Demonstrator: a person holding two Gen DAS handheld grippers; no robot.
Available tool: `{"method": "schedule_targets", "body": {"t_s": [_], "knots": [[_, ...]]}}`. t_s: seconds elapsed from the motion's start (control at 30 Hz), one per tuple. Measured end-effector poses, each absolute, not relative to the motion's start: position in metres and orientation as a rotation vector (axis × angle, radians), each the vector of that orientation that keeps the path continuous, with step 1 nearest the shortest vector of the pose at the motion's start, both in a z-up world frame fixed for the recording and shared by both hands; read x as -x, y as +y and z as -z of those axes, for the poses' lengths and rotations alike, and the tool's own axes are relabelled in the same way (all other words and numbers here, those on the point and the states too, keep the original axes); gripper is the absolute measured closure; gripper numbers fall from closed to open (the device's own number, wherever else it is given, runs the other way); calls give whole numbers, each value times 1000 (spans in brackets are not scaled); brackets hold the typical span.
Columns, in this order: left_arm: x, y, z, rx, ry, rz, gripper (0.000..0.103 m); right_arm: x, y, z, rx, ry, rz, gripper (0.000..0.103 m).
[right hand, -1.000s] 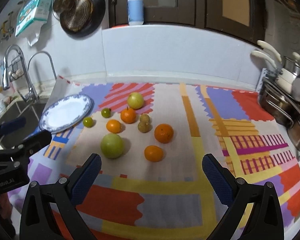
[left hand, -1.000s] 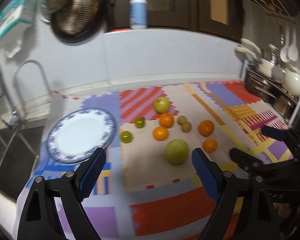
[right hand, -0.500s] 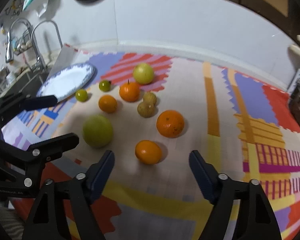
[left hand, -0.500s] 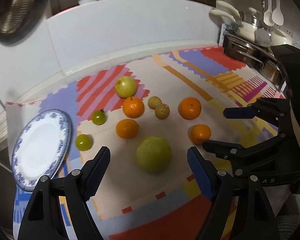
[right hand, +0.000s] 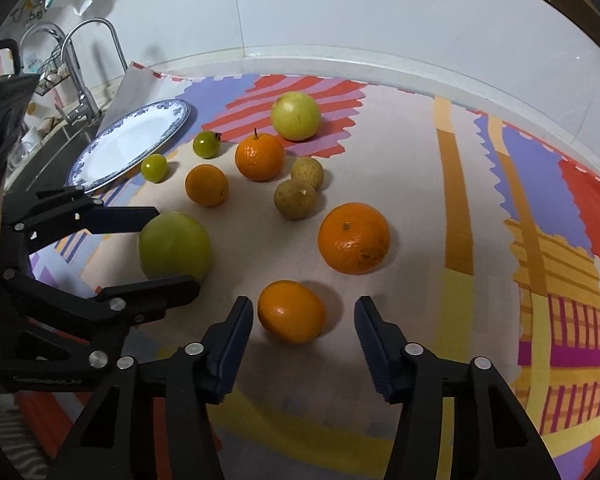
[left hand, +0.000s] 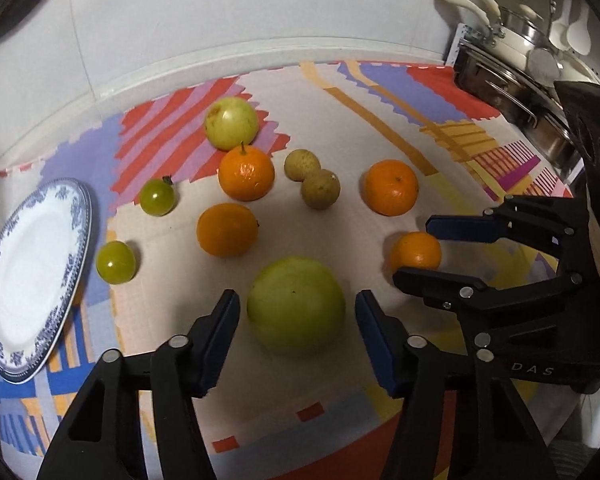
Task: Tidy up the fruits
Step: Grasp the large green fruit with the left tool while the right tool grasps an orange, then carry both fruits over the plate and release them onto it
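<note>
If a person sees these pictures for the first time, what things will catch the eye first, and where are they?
First, the fruits scattered on the colourful patchwork mat. The open left gripper frames the big green fruit at the near edge, and the open right gripper frames a small orange beside it. At the far left lies a bare blue-rimmed plate, next to the sink tap.

I count four oranges [right hand: 353, 238], two large green fruits [left hand: 296, 305], two small green ones [left hand: 115, 262], two brownish round ones [left hand: 320, 189], and one plate [left hand: 32, 276].
</note>
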State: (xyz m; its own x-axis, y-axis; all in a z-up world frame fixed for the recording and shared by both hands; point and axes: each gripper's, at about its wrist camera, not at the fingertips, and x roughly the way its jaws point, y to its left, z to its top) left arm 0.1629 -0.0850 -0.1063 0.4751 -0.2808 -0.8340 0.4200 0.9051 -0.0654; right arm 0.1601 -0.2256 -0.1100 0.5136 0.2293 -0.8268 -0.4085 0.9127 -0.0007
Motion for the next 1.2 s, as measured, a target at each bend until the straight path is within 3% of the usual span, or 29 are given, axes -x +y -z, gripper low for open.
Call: {"method": "schedule_targets", "body": {"t_s": [0.07, 0.2, 0.63, 1.2], "knots": [[-165, -85, 108, -148, 995, 428, 54, -161, -225, 111, 200, 962, -395, 58], [-165, -83, 109, -132, 996, 424, 54, -163, -224, 114, 187, 973, -404, 66], [-146, -46, 68, -50, 891, 348, 54, -152, -203, 80, 180, 868, -427, 66], [-154, 83, 37, -11, 804, 75, 54, -177, -71, 45, 205, 753, -605, 66]]}}
